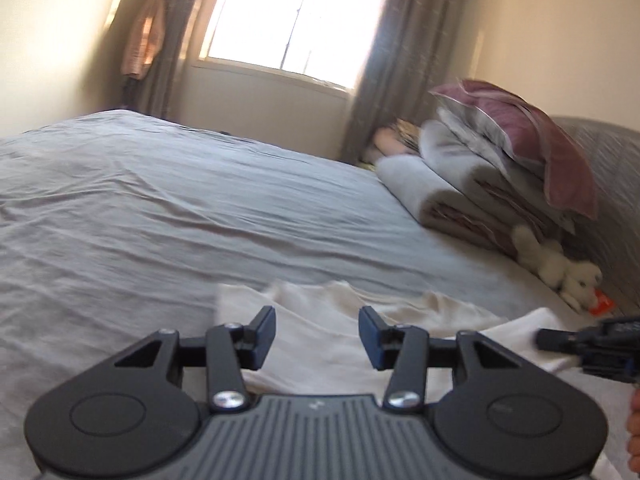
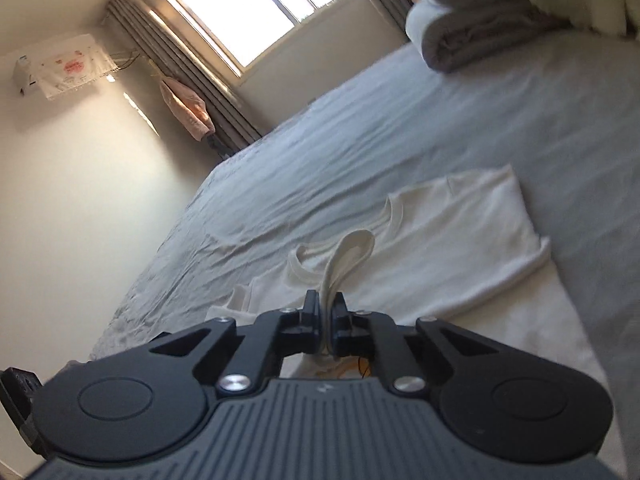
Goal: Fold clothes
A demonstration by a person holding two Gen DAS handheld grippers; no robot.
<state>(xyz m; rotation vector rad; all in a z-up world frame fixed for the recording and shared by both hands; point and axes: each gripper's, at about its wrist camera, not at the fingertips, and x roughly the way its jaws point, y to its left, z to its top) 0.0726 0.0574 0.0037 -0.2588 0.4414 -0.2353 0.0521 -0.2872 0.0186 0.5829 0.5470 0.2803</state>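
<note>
There was one cream shirt [image 2: 448,240], one bed [image 1: 160,208], one window [image 1: 296,20], one white plush toy [image 1: 560,268] and two grippers.

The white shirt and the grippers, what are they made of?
Shirt: probably soft knit cotton, matte; it droops and has a ribbed collar. Right gripper, shut on the shirt, and left gripper: likely hard black plastic with shiny metal screws.
</note>
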